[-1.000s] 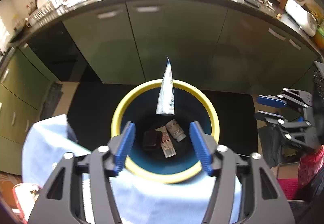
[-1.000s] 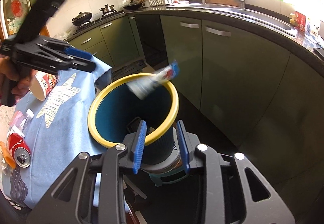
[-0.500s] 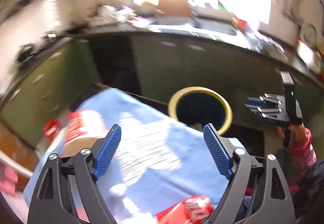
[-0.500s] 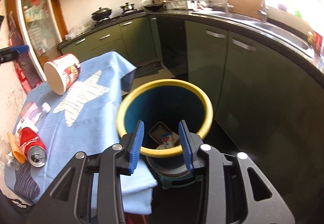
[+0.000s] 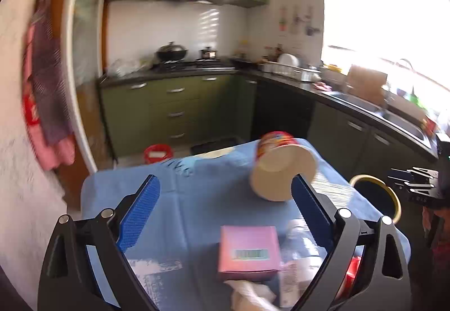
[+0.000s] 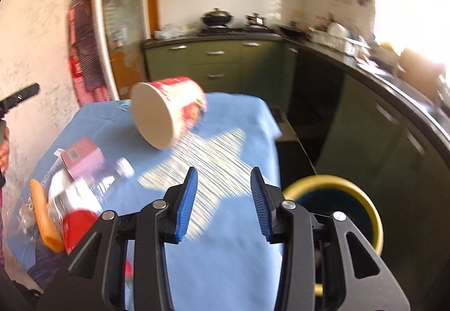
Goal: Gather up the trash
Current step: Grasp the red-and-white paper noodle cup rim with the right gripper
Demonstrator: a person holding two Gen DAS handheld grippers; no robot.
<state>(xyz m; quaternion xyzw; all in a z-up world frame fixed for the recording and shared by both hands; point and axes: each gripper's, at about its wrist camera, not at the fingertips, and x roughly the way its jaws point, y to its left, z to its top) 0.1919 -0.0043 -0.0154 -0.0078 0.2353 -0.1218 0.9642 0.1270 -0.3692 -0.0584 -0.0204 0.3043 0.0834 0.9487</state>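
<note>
Both tools are empty right now. The left tool [image 5: 225,204] has its jaws spread wide above the table [image 5: 180,198], which has a blue cloth on it. The right tool [image 6: 223,200] is part way open and holds nothing; it hangs over the table's right edge, close to the bin.

The bin [image 6: 377,224] is yellow on top and dark blue inside. It stands on the floor just past the table's right edge. I cannot see inside it from here.

A lot of trash is left on the table. A big red noodle cup [image 6: 168,114] lies on its side near the far edge. A pink box [image 5: 249,250], a clear bottle [image 6: 112,174], a red can [image 6: 77,222] and an orange wrapper [image 6: 42,212] sit in a pile at the near left corner. I think the job is not close to done, and the pink box, right under the left tool, looks like the next pick.
</note>
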